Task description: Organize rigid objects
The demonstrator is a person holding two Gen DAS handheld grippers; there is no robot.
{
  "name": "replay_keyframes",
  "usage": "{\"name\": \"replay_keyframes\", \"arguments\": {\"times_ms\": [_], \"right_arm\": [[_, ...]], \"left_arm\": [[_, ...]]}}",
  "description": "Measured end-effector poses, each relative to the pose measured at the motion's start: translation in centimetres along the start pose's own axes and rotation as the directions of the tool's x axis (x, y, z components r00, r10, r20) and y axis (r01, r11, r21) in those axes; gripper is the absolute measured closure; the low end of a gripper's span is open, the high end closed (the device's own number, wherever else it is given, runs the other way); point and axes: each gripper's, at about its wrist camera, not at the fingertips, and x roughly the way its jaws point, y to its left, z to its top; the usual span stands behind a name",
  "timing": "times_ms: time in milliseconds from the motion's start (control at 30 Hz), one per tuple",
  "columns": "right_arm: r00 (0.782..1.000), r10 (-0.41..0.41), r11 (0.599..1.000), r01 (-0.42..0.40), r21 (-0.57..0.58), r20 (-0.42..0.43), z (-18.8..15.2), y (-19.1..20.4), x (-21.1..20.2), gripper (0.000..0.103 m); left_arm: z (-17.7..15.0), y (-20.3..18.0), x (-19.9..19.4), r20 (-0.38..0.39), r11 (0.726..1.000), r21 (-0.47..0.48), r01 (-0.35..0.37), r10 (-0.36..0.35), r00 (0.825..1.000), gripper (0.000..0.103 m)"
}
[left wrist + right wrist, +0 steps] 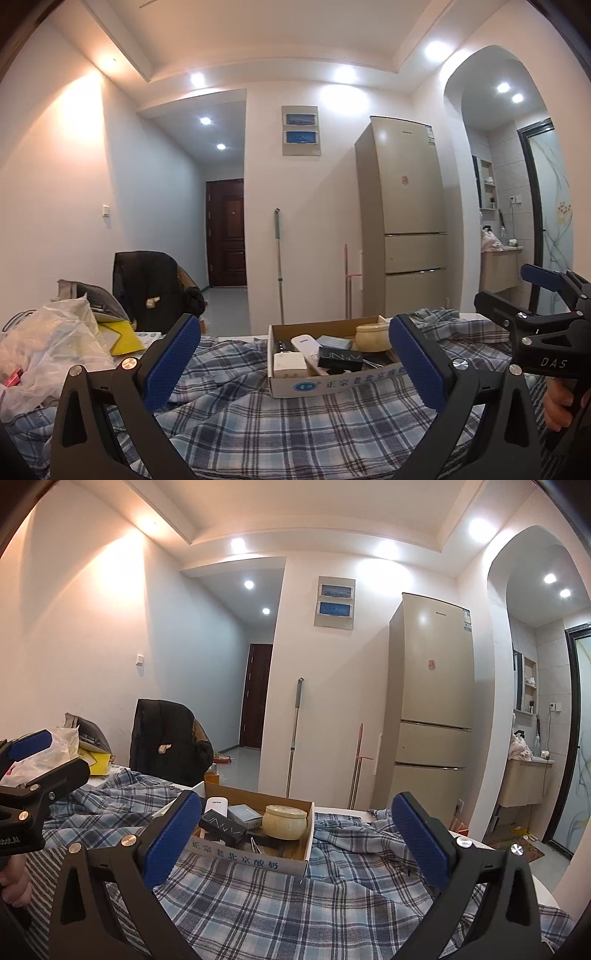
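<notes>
- A shallow brown cardboard box (325, 384) (255, 860) with blue writing on its front sits on a blue and white checked cloth (280, 432) (295, 904).
- Inside the box, a round cream jar with a lid (373, 336) (285, 821) stands at the right end.
- A flat black box with pale letters (340, 359) (222, 826) lies just left of the jar, and a small grey-blue box (335, 342) (244, 815) lies behind it.
- A white stick-shaped gadget (306, 345) (215, 806) leans toward the box's left side, with a white square plug (290, 363) beside it.
- Left of the box are a crinkly clear plastic bag (48, 343) (44, 755), a yellow card (123, 338) and a black chair with a dark jacket (147, 291) (166, 738).
- Behind the box stand a tall beige fridge (406, 221) (432, 701) and a mop with a green handle (279, 266) (294, 738).
- The left gripper (294, 362) hangs in front of the box, jaws wide open, holding nothing.
- The right gripper (295, 840) hangs in front of the box too, jaws wide open and holding nothing.
</notes>
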Motion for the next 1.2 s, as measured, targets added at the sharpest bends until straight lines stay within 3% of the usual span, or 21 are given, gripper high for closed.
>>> {"name": "replay_keyframes", "arguments": {"times_ms": [1200], "right_arm": [[1.0, -0.023, 0.999, 0.023, 0.032, -0.013, 0.12, -0.42, 0.19, 0.0]], "left_arm": [[-0.11, 0.48, 0.01, -0.001, 0.999, -0.029, -0.027, 0.027, 1.0, 0.0]]}}
